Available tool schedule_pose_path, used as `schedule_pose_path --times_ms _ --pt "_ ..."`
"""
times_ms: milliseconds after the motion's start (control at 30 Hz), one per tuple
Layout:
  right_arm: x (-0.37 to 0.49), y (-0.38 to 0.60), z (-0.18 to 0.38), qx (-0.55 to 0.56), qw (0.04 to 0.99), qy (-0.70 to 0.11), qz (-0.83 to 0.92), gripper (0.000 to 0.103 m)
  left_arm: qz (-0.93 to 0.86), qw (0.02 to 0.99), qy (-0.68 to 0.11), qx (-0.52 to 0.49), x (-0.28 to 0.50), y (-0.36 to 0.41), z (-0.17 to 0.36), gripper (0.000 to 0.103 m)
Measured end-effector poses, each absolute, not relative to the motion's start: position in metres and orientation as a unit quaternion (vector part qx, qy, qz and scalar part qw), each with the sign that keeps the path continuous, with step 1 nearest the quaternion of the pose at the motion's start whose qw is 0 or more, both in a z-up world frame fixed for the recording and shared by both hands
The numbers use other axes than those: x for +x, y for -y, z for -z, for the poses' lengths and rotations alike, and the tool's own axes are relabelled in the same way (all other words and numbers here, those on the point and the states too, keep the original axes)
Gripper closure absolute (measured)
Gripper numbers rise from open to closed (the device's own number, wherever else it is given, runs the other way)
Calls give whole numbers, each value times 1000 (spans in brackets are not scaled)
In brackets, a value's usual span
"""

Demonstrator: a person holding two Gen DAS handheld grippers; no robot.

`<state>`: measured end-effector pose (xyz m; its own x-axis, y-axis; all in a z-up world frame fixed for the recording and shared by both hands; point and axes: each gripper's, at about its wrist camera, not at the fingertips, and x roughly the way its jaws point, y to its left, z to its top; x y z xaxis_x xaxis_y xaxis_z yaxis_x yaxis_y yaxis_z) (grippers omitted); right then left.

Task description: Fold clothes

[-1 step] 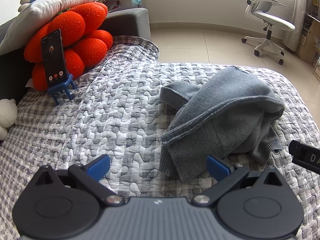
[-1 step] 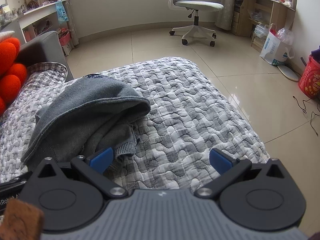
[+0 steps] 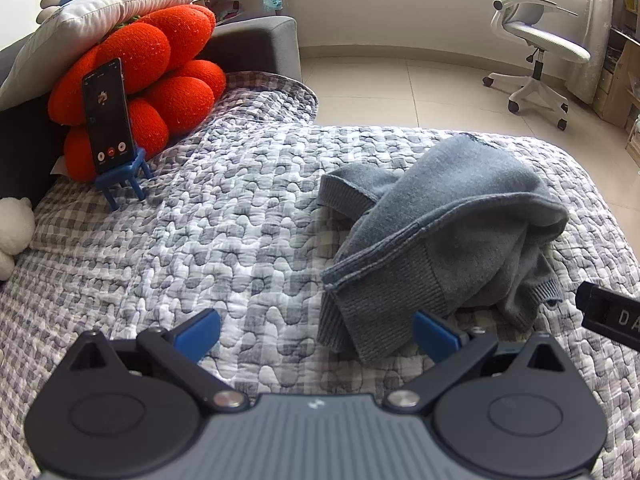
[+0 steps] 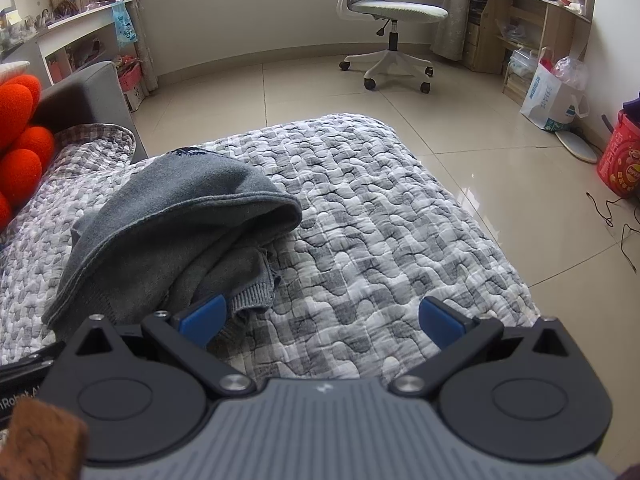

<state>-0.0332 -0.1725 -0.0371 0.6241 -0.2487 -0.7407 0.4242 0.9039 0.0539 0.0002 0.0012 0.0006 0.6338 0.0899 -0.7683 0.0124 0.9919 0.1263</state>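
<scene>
Left wrist view: grey knit sweater bunched in heap on quilted bed, ahead-right of left gripper; ahead-left of right gripper. Both wide open, empty. No neat fold visible; flattening and folding left.

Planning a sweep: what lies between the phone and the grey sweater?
Only bare quilt between phone and sweater, shown in the left wrist view.

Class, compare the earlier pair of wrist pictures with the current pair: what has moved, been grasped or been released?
Nothing has visibly changed. The left gripper and right gripper are open and empty as before, and the crumpled grey sweater lies in the same heap on the quilted cover.
</scene>
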Motion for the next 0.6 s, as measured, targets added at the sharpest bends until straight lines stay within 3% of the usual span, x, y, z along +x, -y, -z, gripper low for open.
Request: schedule_pose_path --times_ms 600 --pt "-29 154 37 85 900 -387 180 0 -26 900 -433 44 5 -9 0 0"
